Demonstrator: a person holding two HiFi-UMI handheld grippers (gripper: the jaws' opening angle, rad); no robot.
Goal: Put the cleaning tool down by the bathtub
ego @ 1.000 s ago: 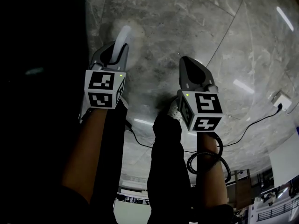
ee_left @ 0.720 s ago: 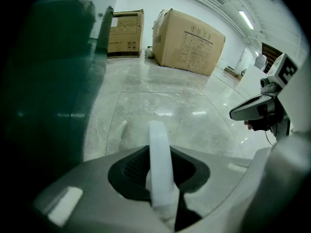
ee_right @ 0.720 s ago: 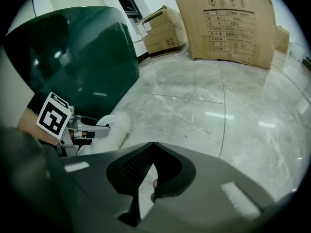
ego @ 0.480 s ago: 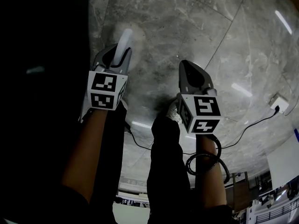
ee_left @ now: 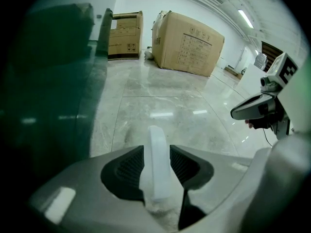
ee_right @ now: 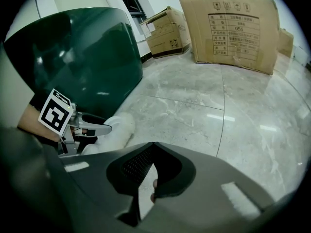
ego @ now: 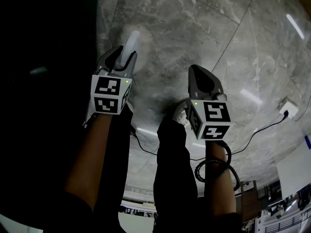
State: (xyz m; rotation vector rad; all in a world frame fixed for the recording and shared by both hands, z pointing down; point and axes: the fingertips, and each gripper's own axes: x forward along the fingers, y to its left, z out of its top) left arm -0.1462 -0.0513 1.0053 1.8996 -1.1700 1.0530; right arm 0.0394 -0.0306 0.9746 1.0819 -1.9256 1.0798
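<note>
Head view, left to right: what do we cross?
Tub → left gripper holding the tool → right gripper → white adapter on its cable.

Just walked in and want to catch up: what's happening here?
A person stands on a grey marble floor with a gripper in each hand. The left gripper is shut on a white cleaning tool, right beside the dark green bathtub. The right gripper is shut and empty. The tool is not yet released.
</note>
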